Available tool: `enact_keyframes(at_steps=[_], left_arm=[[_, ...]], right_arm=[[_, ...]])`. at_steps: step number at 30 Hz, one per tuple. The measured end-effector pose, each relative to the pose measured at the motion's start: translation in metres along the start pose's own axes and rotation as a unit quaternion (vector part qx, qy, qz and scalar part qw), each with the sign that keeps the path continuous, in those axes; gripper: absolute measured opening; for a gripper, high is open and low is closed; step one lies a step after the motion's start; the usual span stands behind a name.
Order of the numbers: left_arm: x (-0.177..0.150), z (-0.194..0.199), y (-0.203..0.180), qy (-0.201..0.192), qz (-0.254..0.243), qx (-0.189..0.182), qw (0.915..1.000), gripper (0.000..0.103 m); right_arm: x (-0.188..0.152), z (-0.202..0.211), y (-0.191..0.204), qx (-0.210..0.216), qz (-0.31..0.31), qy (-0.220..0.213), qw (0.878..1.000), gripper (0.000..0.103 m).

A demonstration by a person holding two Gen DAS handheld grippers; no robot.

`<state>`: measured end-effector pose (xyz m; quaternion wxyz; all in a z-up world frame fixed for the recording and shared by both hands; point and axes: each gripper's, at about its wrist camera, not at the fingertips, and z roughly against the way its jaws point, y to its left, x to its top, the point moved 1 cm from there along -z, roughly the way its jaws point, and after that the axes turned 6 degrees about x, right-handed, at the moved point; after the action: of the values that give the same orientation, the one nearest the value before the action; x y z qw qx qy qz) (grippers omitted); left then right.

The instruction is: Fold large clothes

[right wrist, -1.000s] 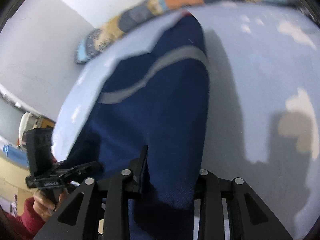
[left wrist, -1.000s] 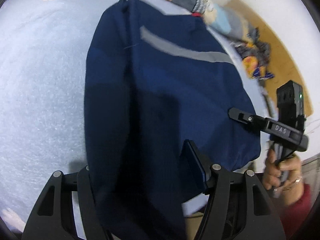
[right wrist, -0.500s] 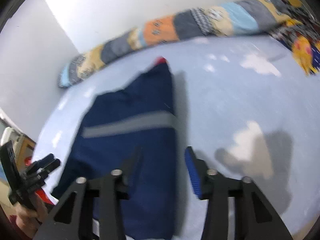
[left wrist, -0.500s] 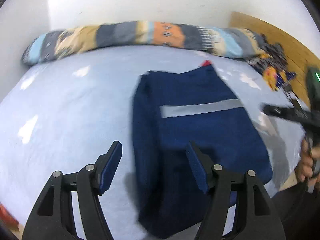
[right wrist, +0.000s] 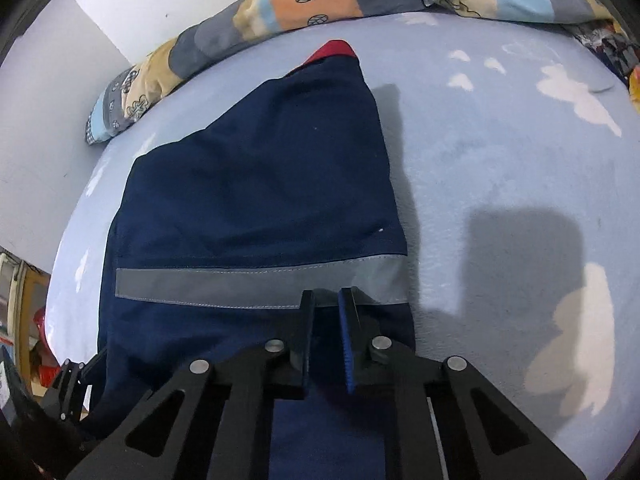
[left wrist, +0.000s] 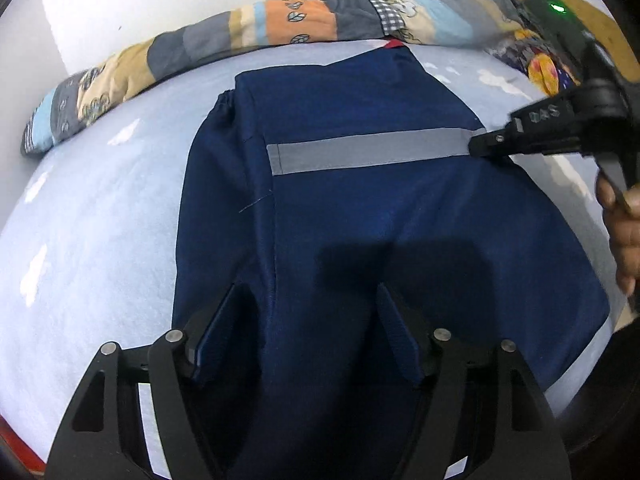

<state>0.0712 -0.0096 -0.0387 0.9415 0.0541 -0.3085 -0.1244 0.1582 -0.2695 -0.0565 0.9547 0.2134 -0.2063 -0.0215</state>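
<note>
**Garment Partly Folded on Bed: Claw Positions and Fold Axis**

The garment [left wrist: 360,208], navy with a grey stripe [left wrist: 372,150], lies flat on the light blue bed [left wrist: 88,216]. Its long axis runs from the near edge of the bed toward the quilt [left wrist: 280,28] rolled along the far edge. A red tip [right wrist: 334,50] marks the far end.

Left claw [left wrist: 310,330]: jaws wide and opening. Nothing is gripped. The claw hovers over the near end of the garment, with a lengthwise seam running between its fingers.

Right claw [right wrist: 326,320]: jaws narrow and closing. It sits at the stripe near the garment's right edge. Cloth shows in the slit between the fingers, but the frames do not show whether the pads pinch it or only hover above it.

Judgement: the side folds appear done, leaving a narrow panel. The next fold probably runs across the long axis, carrying the near end toward the red tip. The left claw is nearer the near end. The right claw is farther up the panel, at the stripe.
</note>
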Motion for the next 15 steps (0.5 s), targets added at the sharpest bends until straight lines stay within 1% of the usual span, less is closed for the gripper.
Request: enact_keyframes(at_steps=[2,3,5,8,9,11,14,15], left_arm=[[-0.002,0.005,0.001,-0.004,0.005,0.0,1.0,0.071],[-0.006,0.008,0.0,-0.006,0.005,0.0,1.0,0.071],[-0.01,0.016,-0.004,-0.014,-0.011,0.006,0.9998,0.071],[-0.016,0.023,-0.01,-0.024,-0.027,0.012,0.9993,0.071],[-0.019,0.024,-0.01,-0.027,-0.027,0.015,0.9992,0.071],[-0.02,0.024,-0.01,-0.029,-0.025,0.015,0.9992,0.071],[-0.022,0.024,-0.009,-0.032,-0.023,0.019,0.9991,0.071],[-0.024,0.024,-0.01,-0.032,-0.024,0.02,0.999,0.071]], right_arm=[[-0.003,0.012,0.004,0.003,0.011,-0.016,1.0,0.013],[-0.009,0.025,0.008,0.011,0.016,-0.024,1.0,0.018],[-0.024,0.046,0.012,0.021,0.017,-0.037,0.999,0.018],[-0.059,0.077,0.025,0.023,0.044,-0.056,0.997,0.019],[-0.078,0.086,0.029,0.024,0.052,-0.057,0.997,0.019],[-0.107,0.09,0.032,0.028,0.048,-0.052,0.997,0.019],[-0.138,0.088,0.03,0.015,0.038,-0.034,0.999,0.019],[-0.142,0.087,0.032,0.007,0.043,-0.034,0.998,0.019]])
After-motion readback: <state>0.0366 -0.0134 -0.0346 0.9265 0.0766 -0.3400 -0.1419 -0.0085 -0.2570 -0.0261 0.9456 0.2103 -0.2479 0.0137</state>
